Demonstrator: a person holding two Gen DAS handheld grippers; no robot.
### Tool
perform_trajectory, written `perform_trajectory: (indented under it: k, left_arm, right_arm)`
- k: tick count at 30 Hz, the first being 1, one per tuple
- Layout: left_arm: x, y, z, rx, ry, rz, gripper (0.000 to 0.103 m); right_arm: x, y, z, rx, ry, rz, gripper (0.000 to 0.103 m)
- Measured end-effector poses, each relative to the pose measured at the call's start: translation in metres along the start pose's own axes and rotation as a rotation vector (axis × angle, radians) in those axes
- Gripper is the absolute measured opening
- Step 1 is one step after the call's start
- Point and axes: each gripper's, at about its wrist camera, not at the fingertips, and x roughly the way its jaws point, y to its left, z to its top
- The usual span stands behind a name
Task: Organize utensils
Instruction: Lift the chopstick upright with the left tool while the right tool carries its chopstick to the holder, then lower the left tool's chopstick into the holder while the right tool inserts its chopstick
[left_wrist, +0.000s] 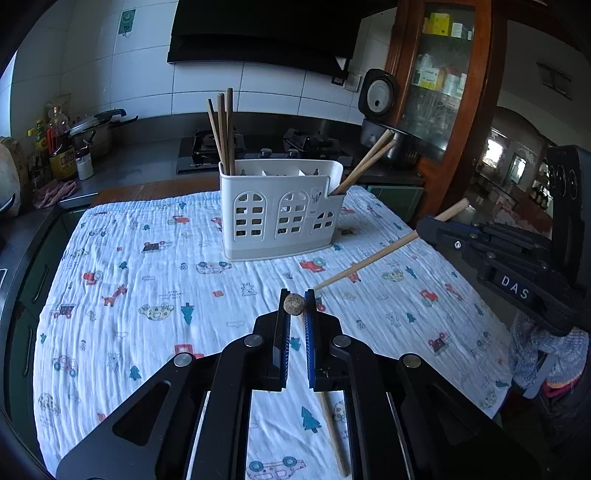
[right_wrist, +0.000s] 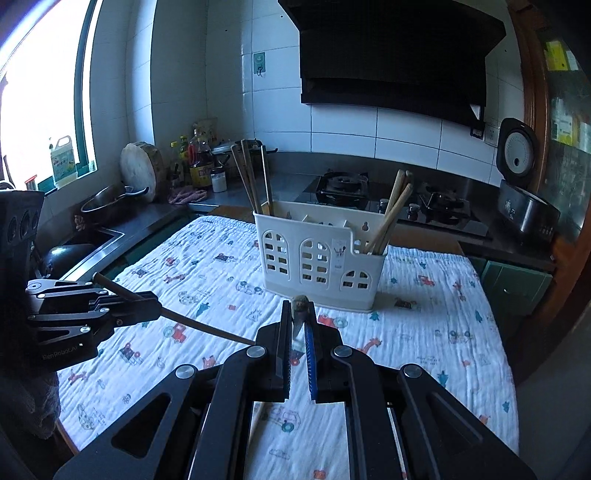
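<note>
We read "DAS" on our right gripper (left_wrist: 430, 227), clenching one chopstick (left_wrist: 364, 264); our left gripper (left_wrist: 299, 304) another (right_wrist: 199, 325). Before them, the white holder (left_wrist: 280, 210) keeps chopsticks at both ends.

White glossy wall tiles (right_wrist: 343, 125) behind, a dark range hood (right_wrist: 391, 55) hanging over a black gas hob (right_wrist: 391, 199). Grey steel counter (right_wrist: 291, 184) wrapping round to a sink (right_wrist: 92, 236) under a bright window (right_wrist: 37, 92), daylight pouring in and washing that side out. Round wooden chopping block (right_wrist: 142, 170) leaning against the wall, oil and sauce bottles (right_wrist: 197, 158) clustered beside it. Open rice cooker (right_wrist: 517, 184) at the counter's far end. Tall wooden glass-fronted cabinet (left_wrist: 443, 81) to the right, boxes on its shelves. Table (left_wrist: 155, 190) under a crinkled white cloth printed with cars and trees (left_wrist: 147, 266).
</note>
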Motion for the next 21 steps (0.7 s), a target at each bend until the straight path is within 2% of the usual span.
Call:
perform_trajectory:
  k: [11, 21]
  left_arm:
    - [0.008, -0.003, 0.063, 0.044, -0.017, -0.004, 0.006]
    - [-0.009, -0.023, 0.145, 0.106, -0.142, 0.009, 0.006]
  right_arm:
    - [-0.007, -0.023, 0.082, -0.049, 0.002, 0.004, 0.007]
    - [-0.01, -0.042, 0.141, -0.043, -0.069, -0.007, 0.007]
